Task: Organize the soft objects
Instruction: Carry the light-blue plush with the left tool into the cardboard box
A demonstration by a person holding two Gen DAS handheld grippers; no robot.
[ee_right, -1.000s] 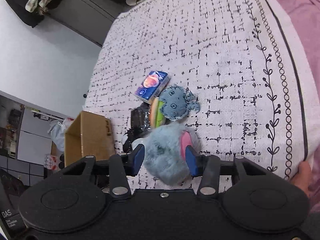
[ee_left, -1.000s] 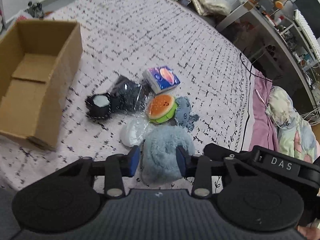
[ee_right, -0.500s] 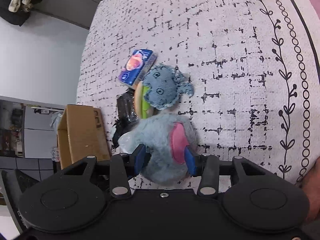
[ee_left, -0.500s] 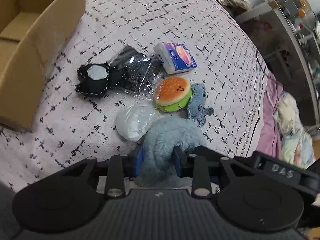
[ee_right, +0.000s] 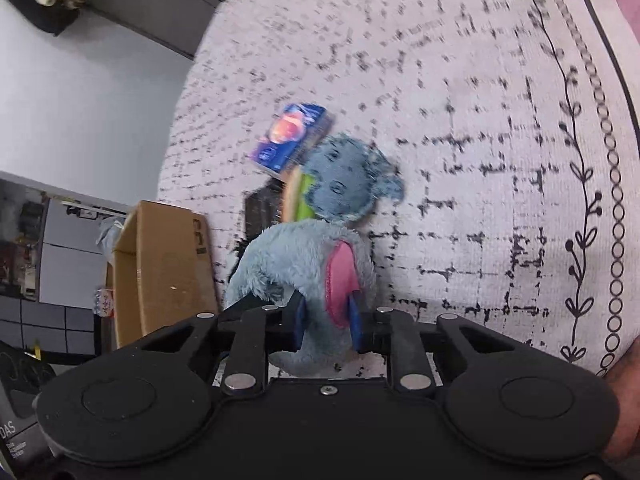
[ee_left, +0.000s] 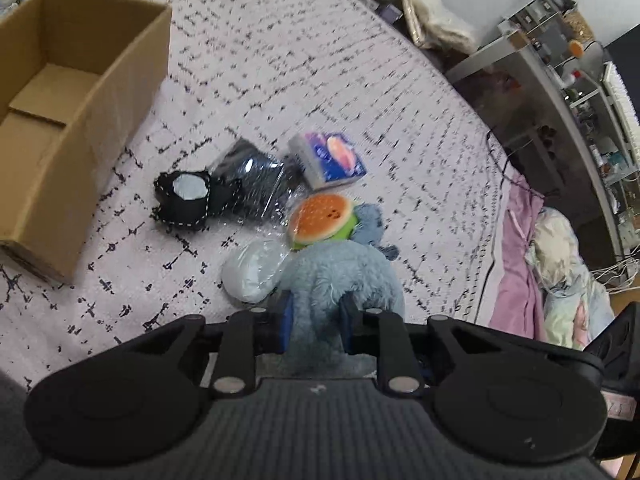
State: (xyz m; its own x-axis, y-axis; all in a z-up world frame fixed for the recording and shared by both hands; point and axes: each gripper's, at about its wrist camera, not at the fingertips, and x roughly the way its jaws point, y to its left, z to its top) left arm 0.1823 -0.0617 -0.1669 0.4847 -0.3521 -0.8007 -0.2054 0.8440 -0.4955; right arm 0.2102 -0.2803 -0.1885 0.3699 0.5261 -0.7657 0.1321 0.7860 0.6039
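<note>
We've got both grippers clamped on the fluffy blue plush toy (ee_left: 340, 276): left gripper (ee_left: 316, 326) pinches its furry body, right gripper (ee_right: 326, 326) squeezes it at the pink ear patch (ee_right: 340, 284). The plush sits at the near edge of a bedspread (ee_left: 280, 60), white with a black broken-grid print and a vine border on its right side. Touching it ahead are a white bagged ball (ee_left: 252, 276), a burger squishy (ee_left: 322, 220) and a small blue plush (ee_right: 344, 184); beyond lie a tissue pack (ee_left: 330, 158), a black pouch (ee_left: 184, 200) and a dark bagged item (ee_left: 256, 180). An open cardboard box (ee_left: 96, 112) stands far left on the bed. Cluttered shelving (ee_left: 560, 60) and pink bedding (ee_left: 516, 264) right.
</note>
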